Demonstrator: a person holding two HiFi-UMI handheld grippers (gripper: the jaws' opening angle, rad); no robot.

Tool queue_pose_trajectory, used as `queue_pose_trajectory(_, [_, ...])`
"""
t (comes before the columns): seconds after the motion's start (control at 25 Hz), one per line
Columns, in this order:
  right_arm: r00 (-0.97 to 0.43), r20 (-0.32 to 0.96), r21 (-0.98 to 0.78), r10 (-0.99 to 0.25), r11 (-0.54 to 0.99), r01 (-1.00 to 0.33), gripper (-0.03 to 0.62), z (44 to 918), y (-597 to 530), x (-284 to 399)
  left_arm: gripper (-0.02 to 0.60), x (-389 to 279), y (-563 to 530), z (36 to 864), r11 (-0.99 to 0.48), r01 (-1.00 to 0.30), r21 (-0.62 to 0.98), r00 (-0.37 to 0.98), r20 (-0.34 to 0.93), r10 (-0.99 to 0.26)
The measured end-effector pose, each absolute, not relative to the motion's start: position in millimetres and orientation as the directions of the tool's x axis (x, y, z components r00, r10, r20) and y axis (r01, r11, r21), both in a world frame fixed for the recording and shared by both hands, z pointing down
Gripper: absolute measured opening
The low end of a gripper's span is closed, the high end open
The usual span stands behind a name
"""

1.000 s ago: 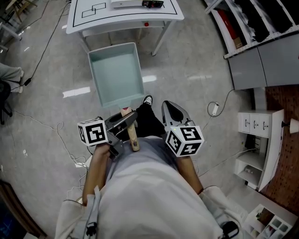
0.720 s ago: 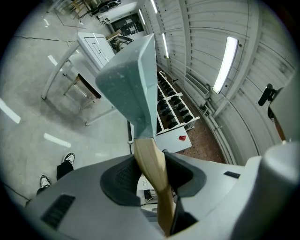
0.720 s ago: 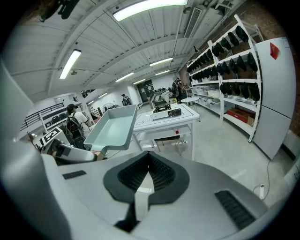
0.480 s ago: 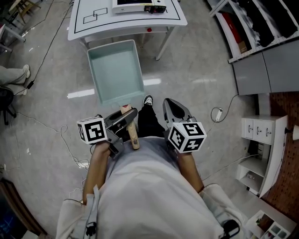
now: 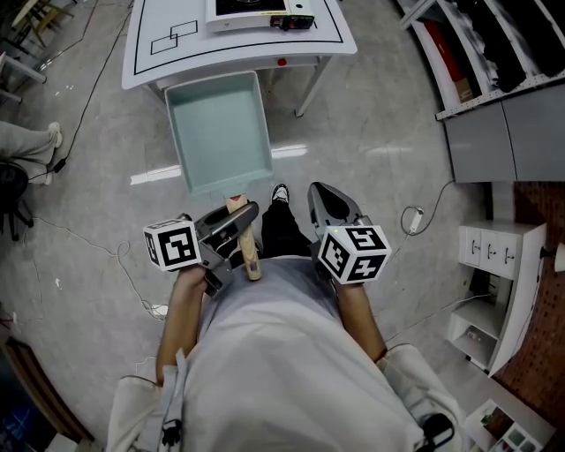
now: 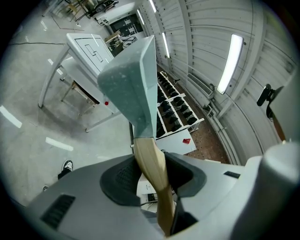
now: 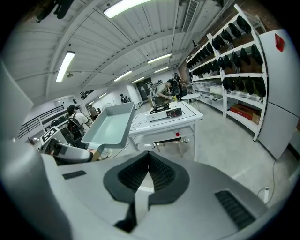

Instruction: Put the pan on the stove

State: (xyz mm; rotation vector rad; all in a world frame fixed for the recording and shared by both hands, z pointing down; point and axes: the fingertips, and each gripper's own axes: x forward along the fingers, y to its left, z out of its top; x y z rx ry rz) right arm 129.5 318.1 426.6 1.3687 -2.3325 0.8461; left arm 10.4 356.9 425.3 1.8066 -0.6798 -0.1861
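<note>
The pan (image 5: 221,132) is a pale teal rectangular tray with a wooden handle (image 5: 245,243). My left gripper (image 5: 231,225) is shut on that handle and carries the pan out ahead of me above the floor. In the left gripper view the handle (image 6: 152,173) runs between the dark pads and the pan (image 6: 133,89) rises beyond them. My right gripper (image 5: 328,205) is beside it, shut and empty, its pads meeting (image 7: 149,171). The stove (image 5: 256,11) sits on the white table (image 5: 177,44) ahead of the pan. From the right gripper view the pan (image 7: 110,124) hangs left of the stove (image 7: 164,112).
Shelving (image 5: 494,44) and a grey cabinet (image 5: 503,132) line the right side. A small white cabinet (image 5: 494,265) stands at the lower right. Cables (image 5: 97,256) trail over the floor at left. Another person's leg (image 5: 22,141) shows at the left edge.
The table and stove have slid further into the head view and sit closer to the pan. The pan stays in the left gripper. The right gripper has barely moved.
</note>
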Motion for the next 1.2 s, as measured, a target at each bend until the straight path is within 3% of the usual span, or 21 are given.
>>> queue_pose_trajectory(1.2, [-0.599, 0.533, -0.369, -0.598, 0.473, -0.8, 0.011, 436, 157, 154, 0.153, 24, 199, 410, -0.123, -0.342, 0.932, 0.743, 0.188, -0.642])
